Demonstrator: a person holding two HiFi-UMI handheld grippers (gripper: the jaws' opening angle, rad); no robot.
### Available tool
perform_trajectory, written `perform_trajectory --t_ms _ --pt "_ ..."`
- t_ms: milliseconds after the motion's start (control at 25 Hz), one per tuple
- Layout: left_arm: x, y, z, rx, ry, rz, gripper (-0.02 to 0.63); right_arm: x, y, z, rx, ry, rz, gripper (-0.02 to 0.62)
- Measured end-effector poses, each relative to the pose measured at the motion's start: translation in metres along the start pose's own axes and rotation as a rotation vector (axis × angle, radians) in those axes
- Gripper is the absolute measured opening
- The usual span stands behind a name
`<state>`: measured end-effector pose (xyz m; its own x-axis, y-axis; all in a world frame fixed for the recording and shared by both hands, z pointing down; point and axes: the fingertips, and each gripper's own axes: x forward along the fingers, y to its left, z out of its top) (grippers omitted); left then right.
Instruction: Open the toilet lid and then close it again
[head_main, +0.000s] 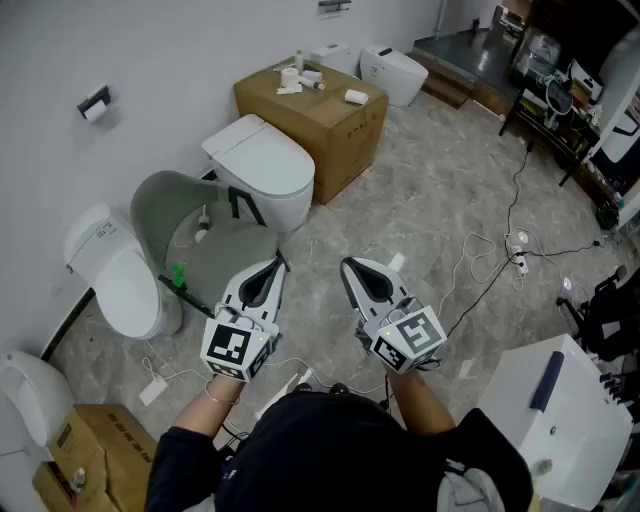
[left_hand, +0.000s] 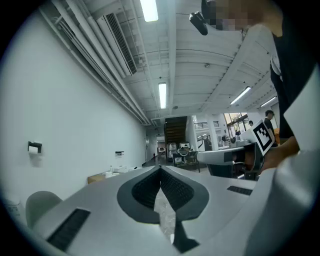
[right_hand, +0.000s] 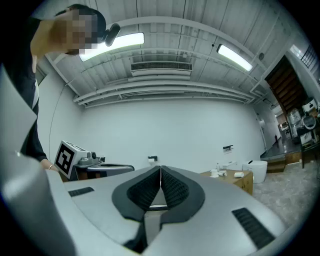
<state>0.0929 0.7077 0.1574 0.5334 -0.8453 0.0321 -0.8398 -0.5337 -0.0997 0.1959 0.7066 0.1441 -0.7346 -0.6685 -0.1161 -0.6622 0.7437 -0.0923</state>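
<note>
The marbled grey stone floor (head_main: 430, 210) fills most of the head view. A brown cardboard box (head_main: 335, 115) stands on it by the white wall. Just beside the box, on its near left, is a white ceramic toilet (head_main: 262, 165) with its smooth white lid (head_main: 268, 158) lying flat and closed. This looks like the one the task means, though other white toilets stand about the room. A grey-green rounded fixture (head_main: 185, 225) sits between that toilet and the person; what it is I cannot tell.

Both tools are held close to the body, well apart from the toilet. The left tongs (head_main: 279, 263) have their jaws pressed together with nothing between them, as the left gripper view shows (left_hand: 161, 171). The right tongs (head_main: 347, 266) are likewise closed and empty (right_hand: 160, 170).

The toilet lies ahead and to the left of both tongs. Its long axis runs from the wall end out to the open floor, so the lid's free front edge points roughly at the person. The left tongs are nearer. Opening has not begun, in my judgement: the next move calls for a reach forward and jaws parted to catch that front edge.
</note>
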Motion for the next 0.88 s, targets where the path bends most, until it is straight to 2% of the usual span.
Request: perform_trajectory --t_ms 400,560,880 --pt "-0.005 0.0 -0.003 -0.009 -0.001 -0.02 0.004 0.0 0.007 -0.001 -0.013 0.006 -0.006 0.021" --pt "-0.007 0.0 -0.004 -0.014 -0.007 -0.043 0.003 0.003 0.01 -0.003 0.034 -0.015 -0.001 0.021" --pt "-0.012 0.005 -0.007 -0.027 -0.016 -0.064 0.003 0.005 0.014 -0.003 0.044 -0.031 -0.034 0.022"
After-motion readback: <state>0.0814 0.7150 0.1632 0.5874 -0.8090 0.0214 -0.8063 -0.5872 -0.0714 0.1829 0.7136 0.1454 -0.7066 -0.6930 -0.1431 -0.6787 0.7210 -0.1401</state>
